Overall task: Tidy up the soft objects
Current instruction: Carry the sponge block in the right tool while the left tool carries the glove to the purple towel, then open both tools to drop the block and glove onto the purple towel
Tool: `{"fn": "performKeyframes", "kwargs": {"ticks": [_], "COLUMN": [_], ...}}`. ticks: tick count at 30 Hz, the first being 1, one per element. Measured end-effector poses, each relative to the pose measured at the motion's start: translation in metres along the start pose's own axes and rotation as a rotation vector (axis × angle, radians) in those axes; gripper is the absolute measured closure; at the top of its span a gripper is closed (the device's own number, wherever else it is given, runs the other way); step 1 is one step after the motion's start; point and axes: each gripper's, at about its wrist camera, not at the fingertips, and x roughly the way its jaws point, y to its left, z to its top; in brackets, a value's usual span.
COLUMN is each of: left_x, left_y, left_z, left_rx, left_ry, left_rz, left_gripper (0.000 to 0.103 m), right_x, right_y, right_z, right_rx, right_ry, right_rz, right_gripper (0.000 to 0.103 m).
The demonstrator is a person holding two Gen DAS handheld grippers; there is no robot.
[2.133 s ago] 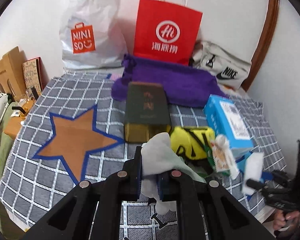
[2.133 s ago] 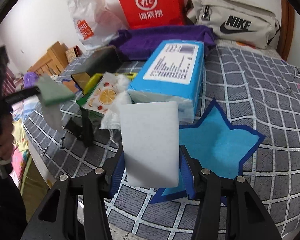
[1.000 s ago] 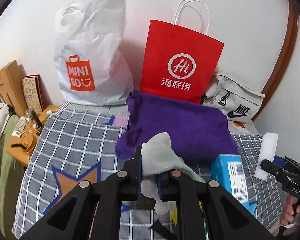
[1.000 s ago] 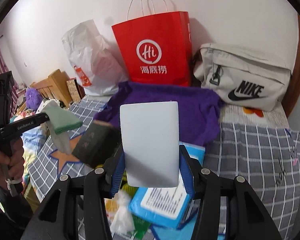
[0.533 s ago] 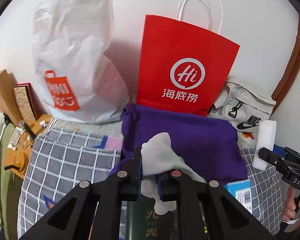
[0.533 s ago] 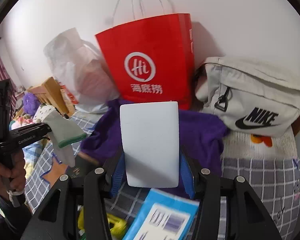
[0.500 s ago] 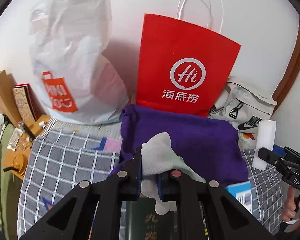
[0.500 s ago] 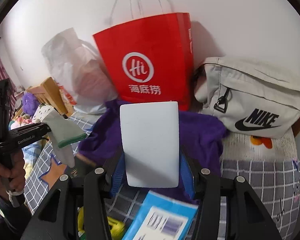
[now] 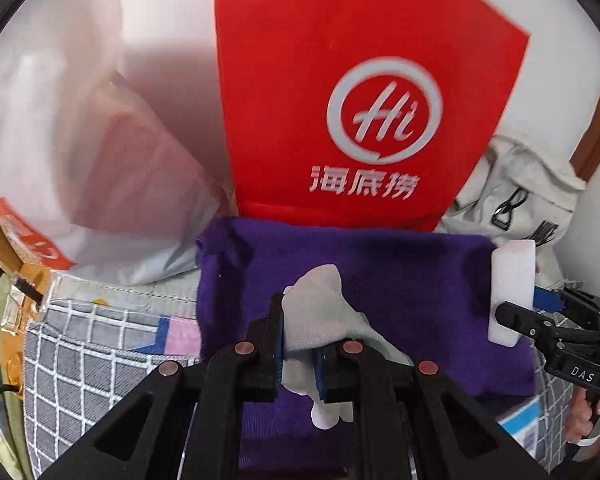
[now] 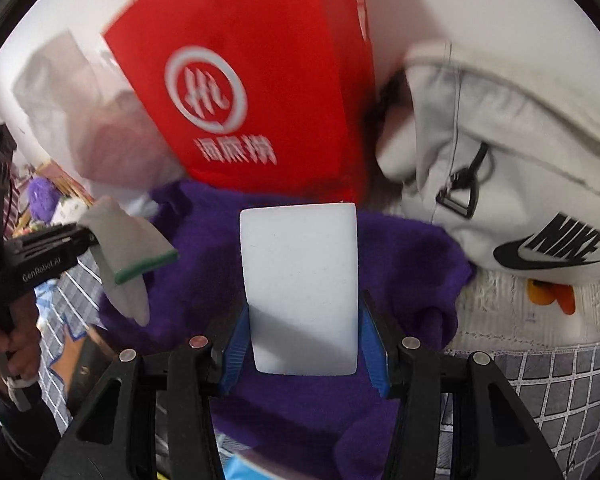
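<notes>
Bedding in grey check (image 9: 80, 364) covers the surface, with a purple towel (image 9: 400, 280) spread against a white wall. Behind it we note a red paper bag (image 9: 360, 100), a white plastic bag (image 9: 80, 140) to its left and a pale Nike bag (image 10: 520, 184) to its right.

Left gripper (image 9: 300, 354) is clamped tight on a pale sock (image 9: 324, 312), held over the towel. Right gripper (image 10: 302, 354) pinches an upright white sponge (image 10: 300, 284) between blue pads, also above the towel.

Only the right wrist view shows us the sock's green cuff band and an orange print on the bedding near the Nike bag; only the left shows a pink patch (image 9: 180, 336).
</notes>
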Motion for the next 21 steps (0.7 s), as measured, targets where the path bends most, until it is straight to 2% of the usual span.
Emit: {"fn": "performKeyframes", "kwargs": {"ticks": [7,13,16,19,20,21], "left_x": [0.044,0.058,0.062,0.064,0.062,0.060], "left_y": [0.001,0.000,0.004,0.003,0.001,0.000], "left_z": [0.007,0.008,0.009,0.009,0.009,0.009], "left_rx": [0.007,0.009,-0.010,-0.012,-0.011,-0.006], "left_ry": [0.087,0.093,0.101,0.109,0.109,0.106], "left_rz": [-0.009,-0.005,-0.007,-0.010,-0.012,-0.012], "left_gripper": [0.090,0.088,0.075,0.068,0.063,0.053], "right_x": [0.038,0.053,0.056,0.059,0.058,0.057], "right_y": [-0.014,-0.019,-0.022,-0.022,-0.022,-0.021], "right_z": [-0.006,-0.008,-0.009,-0.007,-0.007,-0.006], "right_rx": [0.015,0.065,0.095,0.111,0.111,0.110], "right_ry": [0.103,0.132,0.130,0.145,0.144,0.144], "right_rz": [-0.028,0.017,0.039,0.057,0.058,0.056], "right_gripper": [0.053,0.052,0.049,0.035,0.032,0.031]}}
